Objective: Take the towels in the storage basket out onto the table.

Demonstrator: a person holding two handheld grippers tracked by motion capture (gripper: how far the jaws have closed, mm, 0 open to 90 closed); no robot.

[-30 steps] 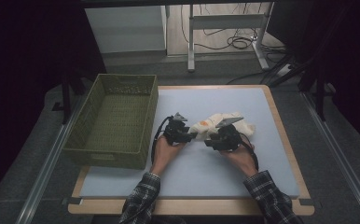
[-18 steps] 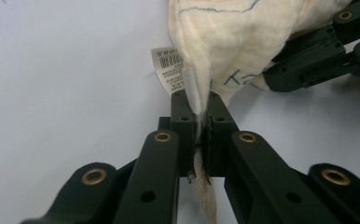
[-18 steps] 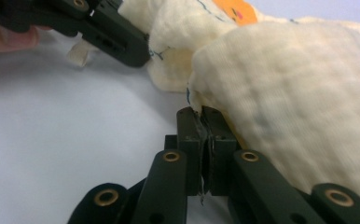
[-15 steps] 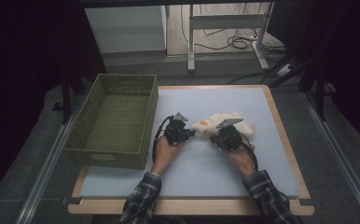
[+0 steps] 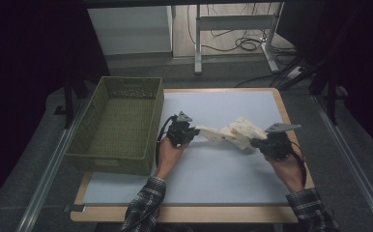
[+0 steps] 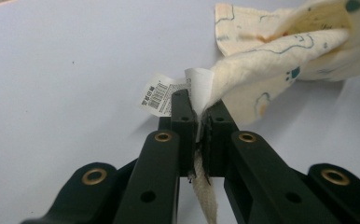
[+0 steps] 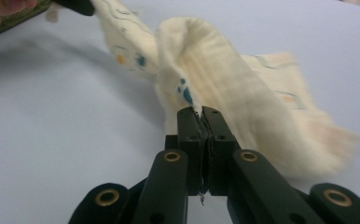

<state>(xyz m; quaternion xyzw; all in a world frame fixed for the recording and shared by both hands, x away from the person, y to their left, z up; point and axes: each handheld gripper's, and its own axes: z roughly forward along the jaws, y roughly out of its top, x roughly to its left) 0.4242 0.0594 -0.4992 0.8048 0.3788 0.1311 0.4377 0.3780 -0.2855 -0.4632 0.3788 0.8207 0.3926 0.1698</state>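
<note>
Cream cloth (image 5: 233, 133) stretched left-right above the surface (image 5: 223, 174), right of the green basket (image 5: 119, 125), long axis crosswise, left claw (image 5: 194, 131) pinching its left tagged corner, right claw (image 5: 256, 143) pinching the right end.

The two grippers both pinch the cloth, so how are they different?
The left gripper sits beside the green basket, while the right gripper is out near the table's right edge. The left gripper bites the cloth corner that carries a white barcode tag; the right gripper bites a plain cream fold with no tag at its tips. Alike: both are black, two-jawed and shut on the same cloth.
</note>
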